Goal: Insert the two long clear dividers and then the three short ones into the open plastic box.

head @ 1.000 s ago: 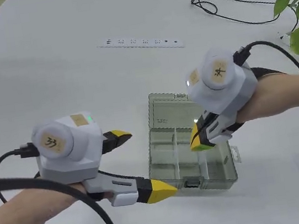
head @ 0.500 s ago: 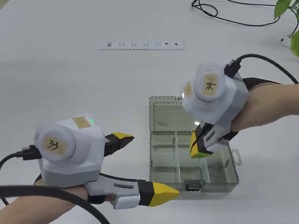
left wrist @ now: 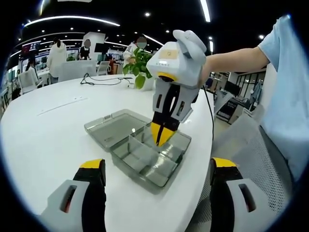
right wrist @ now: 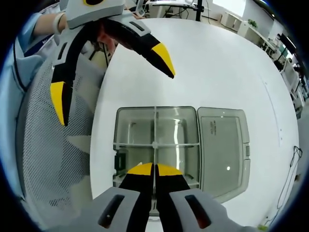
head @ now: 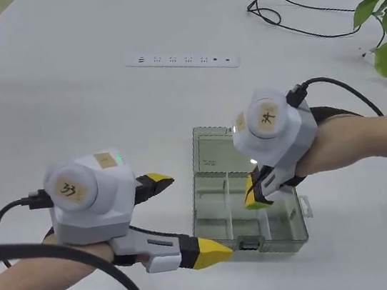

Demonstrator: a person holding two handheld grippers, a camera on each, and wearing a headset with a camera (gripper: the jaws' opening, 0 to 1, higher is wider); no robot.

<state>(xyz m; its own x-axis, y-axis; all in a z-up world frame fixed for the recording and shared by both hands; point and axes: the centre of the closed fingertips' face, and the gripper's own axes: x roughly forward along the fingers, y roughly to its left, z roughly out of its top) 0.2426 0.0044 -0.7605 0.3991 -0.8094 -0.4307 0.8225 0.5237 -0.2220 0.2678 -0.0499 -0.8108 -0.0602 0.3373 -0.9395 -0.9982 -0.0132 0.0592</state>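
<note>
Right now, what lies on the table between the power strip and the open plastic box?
Nothing. In the head view, the table between power strip and plastic box is bare.

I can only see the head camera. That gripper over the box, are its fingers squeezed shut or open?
Observer: Shut. In the right gripper view, the right gripper has its fingers pressed together. A thin clear divider in the box runs straight up from between them. I can't tell if they pinch it.
Operator: Is it poking inside the box?
Observer: The left gripper view sees it from the side: its yellow tips point down into the box, near the middle.
Operator: Is anybody else there?
Observer: Yes. In the left gripper view, people stand far off, beyond the white table.
</note>
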